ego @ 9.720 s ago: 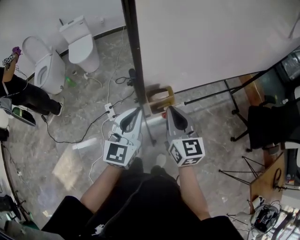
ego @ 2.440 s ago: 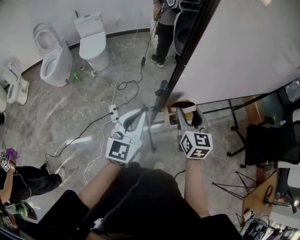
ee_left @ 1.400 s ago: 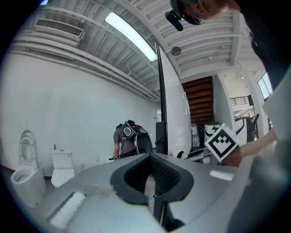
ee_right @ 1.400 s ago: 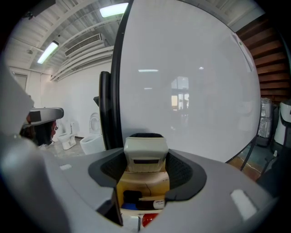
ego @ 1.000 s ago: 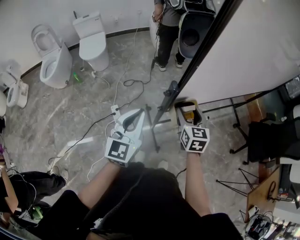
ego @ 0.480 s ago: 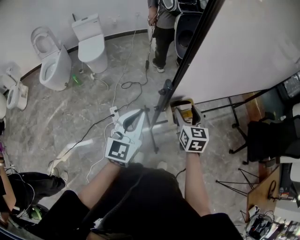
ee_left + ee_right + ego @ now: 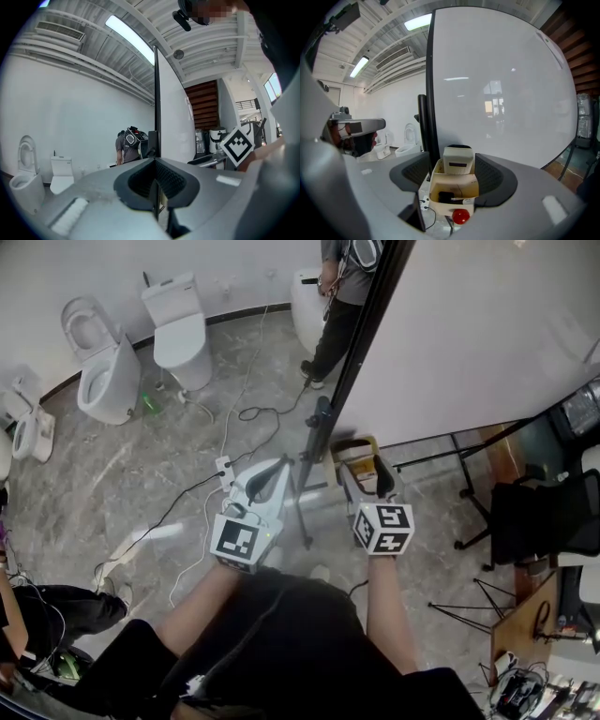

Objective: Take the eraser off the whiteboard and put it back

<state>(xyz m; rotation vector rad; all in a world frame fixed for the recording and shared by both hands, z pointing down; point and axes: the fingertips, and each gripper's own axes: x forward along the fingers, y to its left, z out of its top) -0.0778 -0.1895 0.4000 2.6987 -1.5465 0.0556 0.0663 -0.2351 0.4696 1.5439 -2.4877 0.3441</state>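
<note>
A large whiteboard (image 7: 487,343) on a stand fills the right side of the room, with its black frame (image 7: 430,93) running up its left edge. A push from the right gripper (image 7: 364,472) could, I judge, rock the board on its stand. Loose cables (image 7: 248,413) trail over the floor by the stand's feet, so a step forward risks a snag.

A small cardboard box (image 7: 454,187) hangs at the board's lower left corner, just beside the frame. The eraser (image 7: 459,160) stands upright at the back of that box, against the board. The right gripper's jaws stand wide apart on either side of both, with nothing clamped. If they close here, they may well pinch the box walls rather than the eraser. The left gripper (image 7: 272,470) hangs well to the left of the frame, its jaws together and empty.

I cannot tell whether the eraser clings to the board or rests in the box. The dark things lying in the box are too small to name. So is a red round thing (image 7: 461,216) below it.
</note>
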